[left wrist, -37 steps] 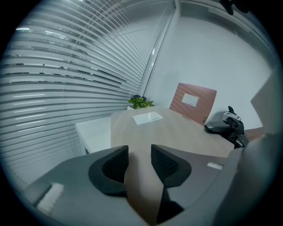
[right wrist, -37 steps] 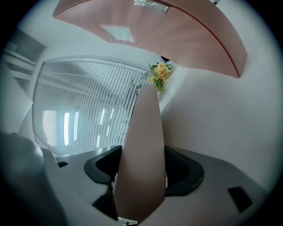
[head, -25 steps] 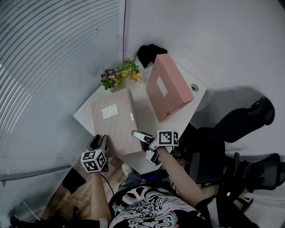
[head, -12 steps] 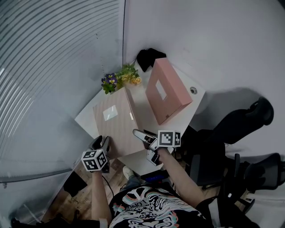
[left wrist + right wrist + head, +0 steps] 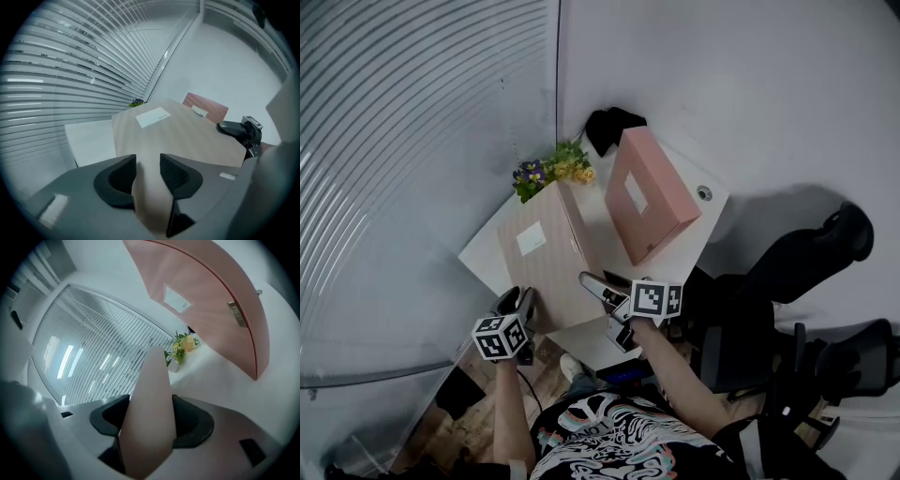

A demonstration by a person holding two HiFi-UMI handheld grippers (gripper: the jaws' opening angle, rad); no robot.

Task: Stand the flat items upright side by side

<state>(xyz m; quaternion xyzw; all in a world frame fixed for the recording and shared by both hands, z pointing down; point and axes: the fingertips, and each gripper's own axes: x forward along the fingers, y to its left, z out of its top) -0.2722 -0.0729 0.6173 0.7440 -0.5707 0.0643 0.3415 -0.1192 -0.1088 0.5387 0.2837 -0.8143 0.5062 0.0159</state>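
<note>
A flat beige box (image 5: 546,258) with a white label leans up off the white table (image 5: 483,255), near edge raised. My left gripper (image 5: 517,314) grips its near left corner; the jaws have just been closing, with the box (image 5: 183,136) between the pads. At the near right edge my right gripper (image 5: 592,286) is shut on the same box (image 5: 150,399), and it shows as a dark shape in the left gripper view (image 5: 239,131). A pink flat box (image 5: 649,195) stands upright on its edge to the right, also in the right gripper view (image 5: 206,301).
A small pot of flowers (image 5: 551,169) sits at the table's back, with a black object (image 5: 609,127) behind it in the corner. Window blinds (image 5: 70,70) run along the left. Black office chairs (image 5: 787,272) stand to the right of the table.
The beige box has tipped up steeper, its far edge rising toward the flowers. The right gripper has lifted slightly with it. The pink box stays put.
</note>
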